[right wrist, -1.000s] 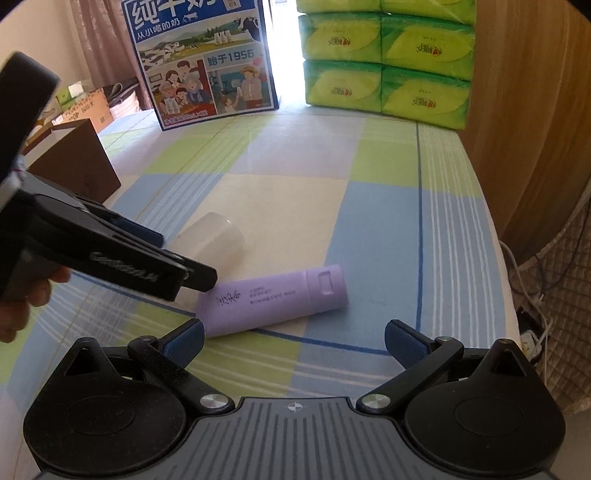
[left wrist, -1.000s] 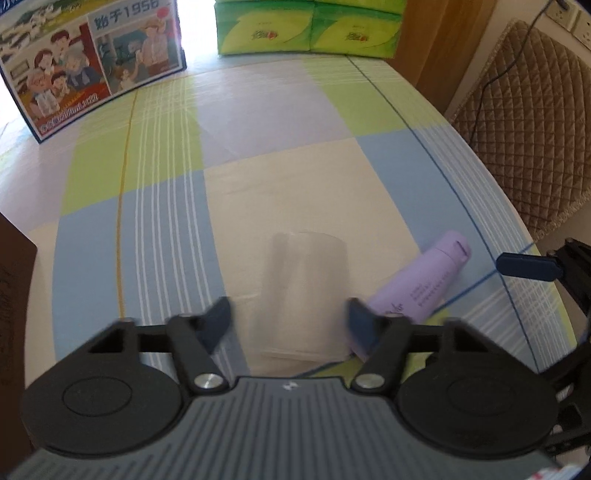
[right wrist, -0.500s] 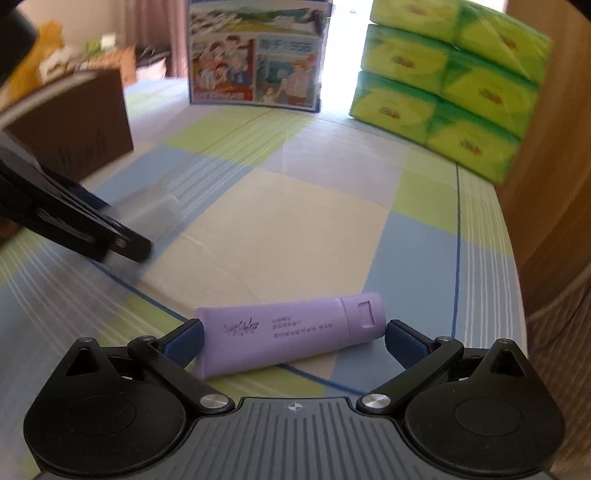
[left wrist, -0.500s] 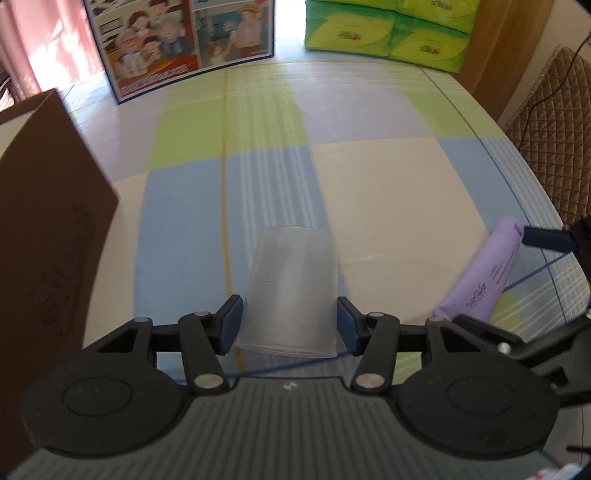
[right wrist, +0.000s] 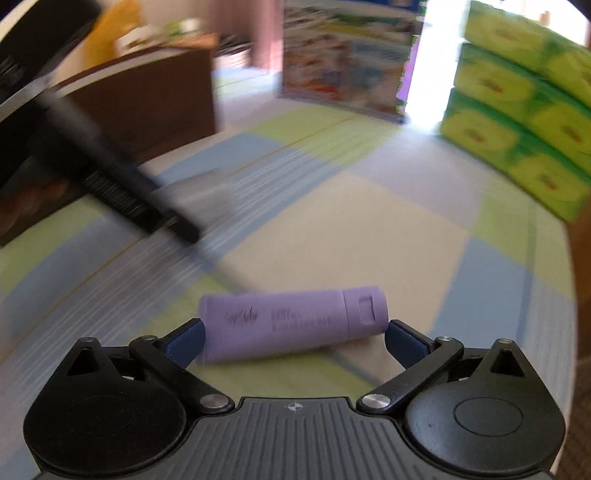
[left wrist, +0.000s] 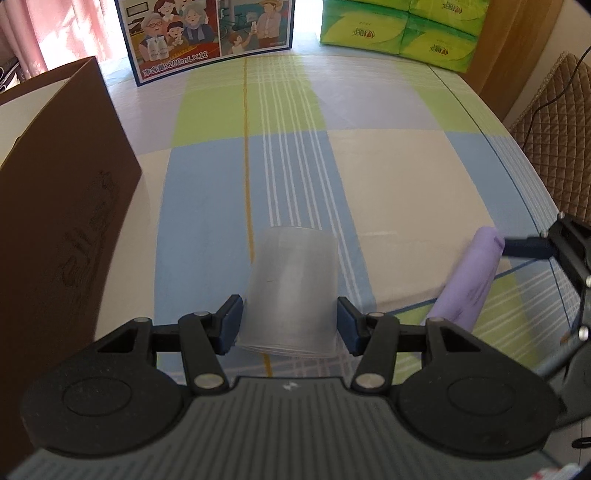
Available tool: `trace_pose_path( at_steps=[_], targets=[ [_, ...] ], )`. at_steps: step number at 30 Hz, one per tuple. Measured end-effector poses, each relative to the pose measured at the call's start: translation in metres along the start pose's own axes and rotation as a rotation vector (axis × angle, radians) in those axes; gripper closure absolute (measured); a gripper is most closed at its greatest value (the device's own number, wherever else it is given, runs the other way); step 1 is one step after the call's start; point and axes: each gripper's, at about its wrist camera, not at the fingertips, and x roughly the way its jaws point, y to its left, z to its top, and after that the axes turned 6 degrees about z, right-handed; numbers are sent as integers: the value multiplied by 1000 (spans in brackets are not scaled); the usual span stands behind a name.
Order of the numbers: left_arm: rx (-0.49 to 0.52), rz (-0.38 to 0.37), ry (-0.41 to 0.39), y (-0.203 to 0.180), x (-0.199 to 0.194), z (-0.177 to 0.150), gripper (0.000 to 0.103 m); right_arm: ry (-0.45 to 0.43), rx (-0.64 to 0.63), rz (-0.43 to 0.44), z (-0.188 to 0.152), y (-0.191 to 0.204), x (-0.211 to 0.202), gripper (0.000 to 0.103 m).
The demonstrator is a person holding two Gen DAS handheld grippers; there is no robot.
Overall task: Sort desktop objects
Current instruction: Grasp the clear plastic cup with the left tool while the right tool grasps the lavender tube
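- The left gripper (left wrist: 290, 325) has carried the clear plastic cup (left wrist: 291, 291) sideways toward the brown cardboard box (left wrist: 62, 206); its fingers, partly closed, pinch the cup's rim between them.
- The right gripper (right wrist: 293, 338) has come down around the lilac tube (right wrist: 291, 323); its wide-spread fingers flank both ends, though contact is unclear through the blur.
- Both items look ready for sorting.
- The milk carton (left wrist: 207, 33) beyond the fingers reads "200mL×12"; the tissue packs' (left wrist: 399, 26) and tube's print is illegible.
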Motion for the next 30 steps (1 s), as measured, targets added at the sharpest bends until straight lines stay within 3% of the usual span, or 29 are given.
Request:
trace_pose_path(
  at_steps=[2,5,7,8,9,11,14,21,23,26,30],
  targets=[
    [-6,-1,4,3,-2,-4,53,25,56,-12,1,2,-1,2],
    [-21,0,9,8,-4,-8,53,17,338,-11,3,-8,-4,2],
    [-32,1,18,12,-3,-10,53,-13,512,-54,5,-13,-4,2],
    [-36,0,18,13,-3,-11,53,-26,552,-70,7,-13,-3,4],
    [-36,1,21,14,-3,-12,54,-39,573,-94,9,-12,-2,13],
    [-35,4,27,15,-3,-14,54,-47,580,-151,16,-9,2,28],
    [-38,2,33,16,-4,-17,55,-28,578,-198,22,-5,5,36],
    [-39,-14,41,21,-8,-26,55,40,343,-83,22,9,5,71],
    [-45,-16,41,22,-7,-25,55,62,283,-52,22,9,6,73],
    [-55,-7,36,22,-5,-21,55,46,296,-56,20,5,6,71],
    [-42,7,24,17,-1,-17,55,-35,329,-89,21,7,2,51]
  ],
)
